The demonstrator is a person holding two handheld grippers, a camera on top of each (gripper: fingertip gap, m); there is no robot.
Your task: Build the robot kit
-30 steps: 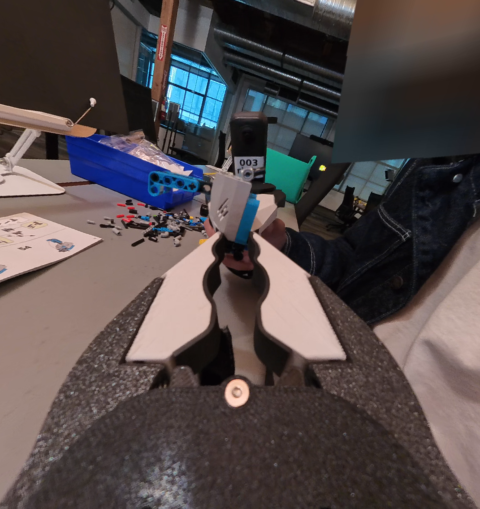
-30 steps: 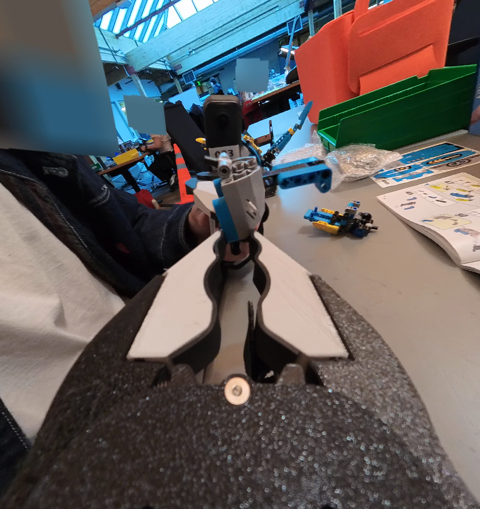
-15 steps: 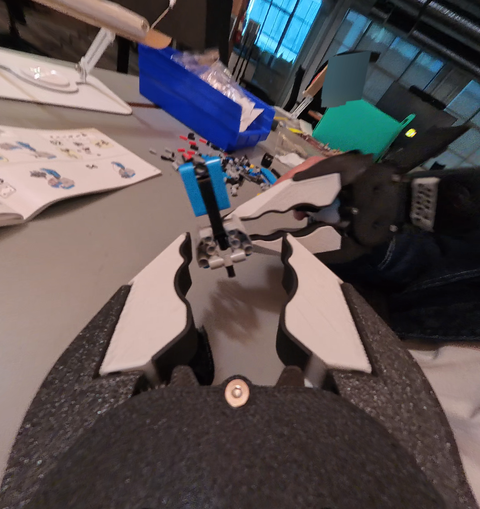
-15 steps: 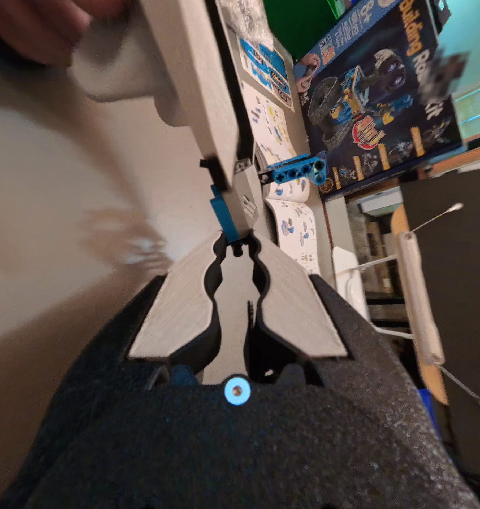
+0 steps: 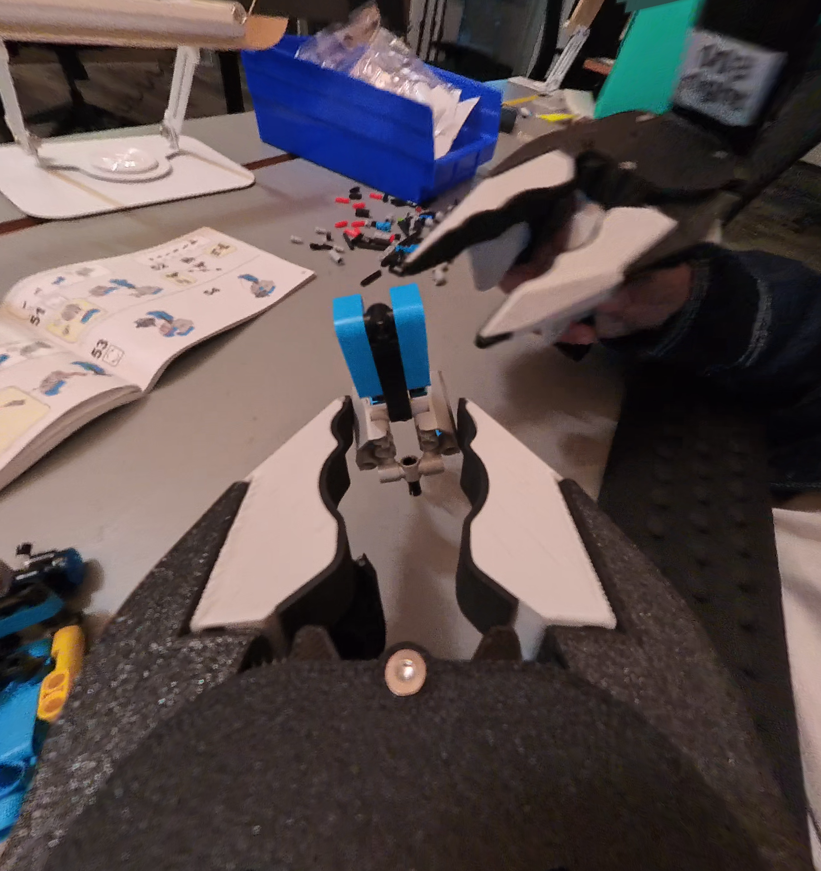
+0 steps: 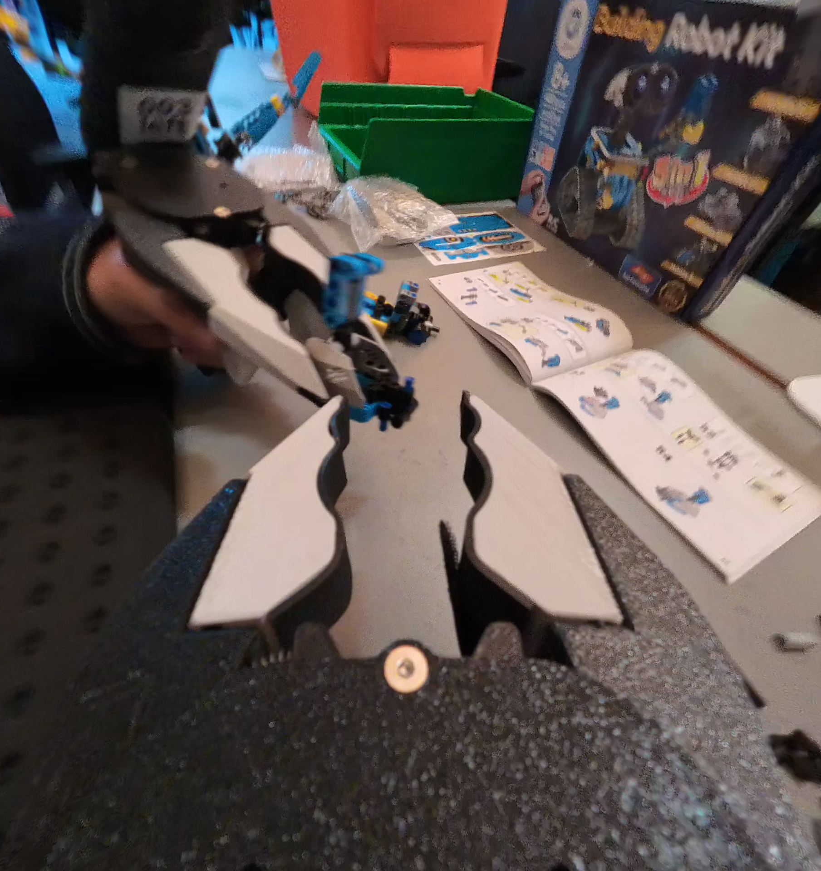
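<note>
Left wrist view: left gripper (image 5: 403, 414) pinches the blue-grey-black brick assembly (image 5: 392, 377) above the table (image 5: 210, 447), near the open manual (image 5: 116, 320). Half a second ago it gaped.

Right wrist view: right gripper (image 6: 403, 410) now spread, empty, having released the assembly beside that manual.

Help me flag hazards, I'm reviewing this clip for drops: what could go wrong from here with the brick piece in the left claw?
1. The left claw pinches the blue-and-grey brick assembly only at its fingertips, above the table; it might slip or twist out.
2. The open right claw has a fingertip close beside the assembly; a small misjudged move could knock it or pop parts off.
</note>
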